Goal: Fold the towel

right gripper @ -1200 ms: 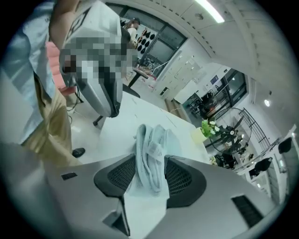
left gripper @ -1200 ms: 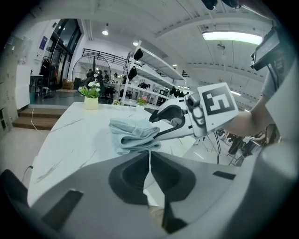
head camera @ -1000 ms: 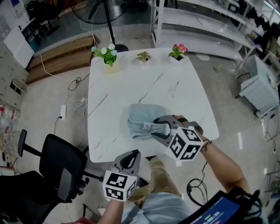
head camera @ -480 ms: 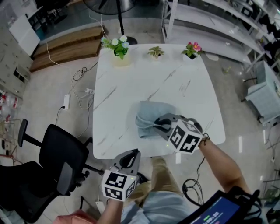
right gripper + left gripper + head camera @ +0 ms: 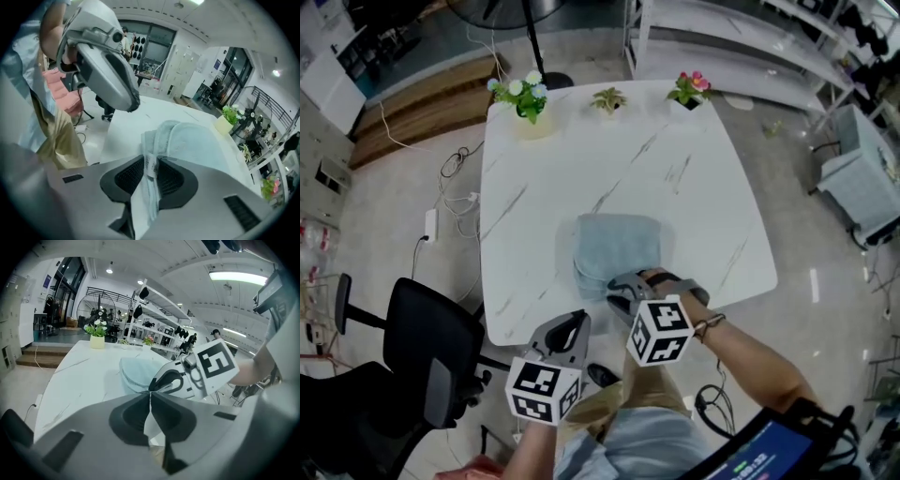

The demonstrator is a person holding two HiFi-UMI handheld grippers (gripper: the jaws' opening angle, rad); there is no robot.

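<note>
**Right tongs drop to the towel's near hem**

Since a second ago the right tongs (image 5: 621, 289) have sunk from above the towel's near-right part to its near edge, and the towel (image 5: 617, 246) now lies flatter. Their jaws have just been opening a little. The gap is narrow, and the hem and its label (image 5: 150, 167) fill it, seemingly pinched on both sides.

The towel lies straight ahead of these tongs on the counter (image 5: 544, 178), stretching away from them. It looks almost square. Any long axis seems to run along the tongs' own line, with the layered hem pointing back at them.

The left tongs (image 5: 578, 323) are closed and empty. They sit beside the right pair, off the counter's near edge, so the right hand is nearer. A further fold would likely carry this hem forward.
</note>
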